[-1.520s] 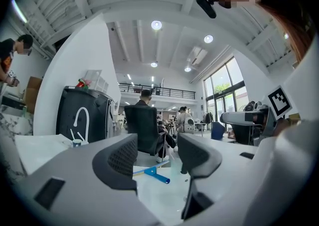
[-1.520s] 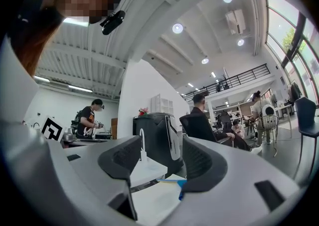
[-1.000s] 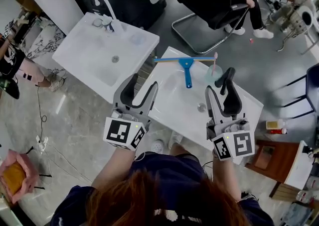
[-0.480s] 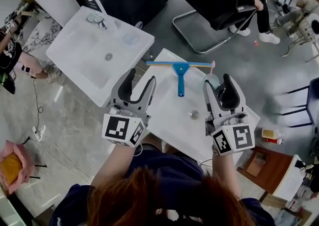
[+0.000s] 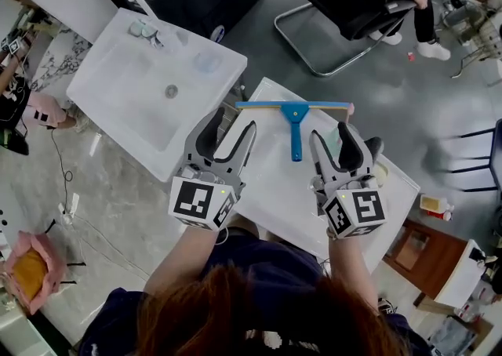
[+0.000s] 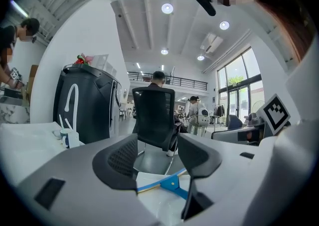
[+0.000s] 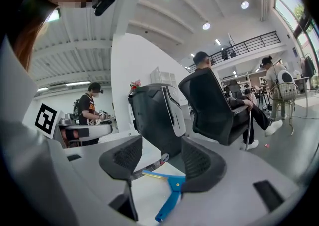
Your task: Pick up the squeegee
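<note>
- Hovering over the white rectangular washbasin point(image 5: 271, 178), both handheld grippers are pointing toward the blue plastic squeegee with the long thin blade point(image 5: 295, 117). It is lying flat on the basin's far part, with its handle pointing back at the person.
- The left gripper point(image 5: 230, 127) is holding its jaws apart with nothing between them. It is sitting near the blade's left end but clear of it.
- The right gripper point(image 5: 332, 143) is gaping too, and empty, just to the right of the handle.
- The handle is resting flat on a smooth, slick-looking surface. Jaws closing too high are probably going to skid it along rather than trap it.
- The blade is running along the basin's far edge, so a forward nudge is risking tipping the whole tool off onto the floor.
- Pinching the thin blade instead of the handle is likely going to let it flex and slide out.
- What looks like a pale translucent cup point(image 5: 329, 133) is standing right by the right gripper's jaws, partly hidden. A sideways sweep there is threatening to knock it over.
</note>
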Demonstrator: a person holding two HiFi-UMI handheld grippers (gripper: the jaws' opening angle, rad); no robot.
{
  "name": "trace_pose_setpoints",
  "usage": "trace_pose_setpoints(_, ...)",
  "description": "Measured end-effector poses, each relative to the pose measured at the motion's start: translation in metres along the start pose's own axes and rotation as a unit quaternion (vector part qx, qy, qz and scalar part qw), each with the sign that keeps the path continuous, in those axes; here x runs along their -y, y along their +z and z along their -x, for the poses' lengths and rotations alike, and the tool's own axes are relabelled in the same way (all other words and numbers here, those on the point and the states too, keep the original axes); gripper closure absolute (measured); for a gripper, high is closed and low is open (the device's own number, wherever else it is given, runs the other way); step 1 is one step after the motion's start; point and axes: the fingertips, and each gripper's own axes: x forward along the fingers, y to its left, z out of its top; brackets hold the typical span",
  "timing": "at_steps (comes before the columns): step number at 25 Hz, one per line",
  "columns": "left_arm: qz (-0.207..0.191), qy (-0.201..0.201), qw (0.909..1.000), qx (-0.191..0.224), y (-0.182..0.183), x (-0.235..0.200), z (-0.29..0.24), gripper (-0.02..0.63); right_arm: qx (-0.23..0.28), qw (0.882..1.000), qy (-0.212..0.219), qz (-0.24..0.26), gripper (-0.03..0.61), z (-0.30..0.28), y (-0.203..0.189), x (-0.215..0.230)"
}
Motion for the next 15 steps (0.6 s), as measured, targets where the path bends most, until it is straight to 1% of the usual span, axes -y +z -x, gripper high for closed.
trace_pose_setpoints(4,0.004,-0.013,0.9998,-0.014,-0.010,-0.014,-0.013,0.370,-0.049,0.999,-0.012,-0.010,0.308,-0.024,-0.042,-0.002)
trace_pose_setpoints(7,0.005,-0.021,0.9995,-0.023,-0.020,-0.022,-0.021,0.370,-0.094,0.995,-0.023,0.011,0.301,-0.042,-0.079,-0.002)
trace_pose_setpoints(9,0.006,-0.025,0.9991,-0.033,-0.027,-0.025,-0.025,0.370,-0.124,0.992,-0.031,0.022,0.301,-0.053,-0.101,-0.002)
trace_pose_setpoints(11,0.007,-0.028,0.9988,-0.041,-0.033,-0.029,-0.028,0.370,-0.152,0.988,-0.038,0.020,0.301,-0.063,-0.123,0.001)
trace_pose_setpoints(15,0.011,-0.032,0.9981,-0.051,-0.042,-0.034,-0.030,0.370,-0.209,0.976,-0.057,-0.005,0.301,-0.074,-0.175,0.017)
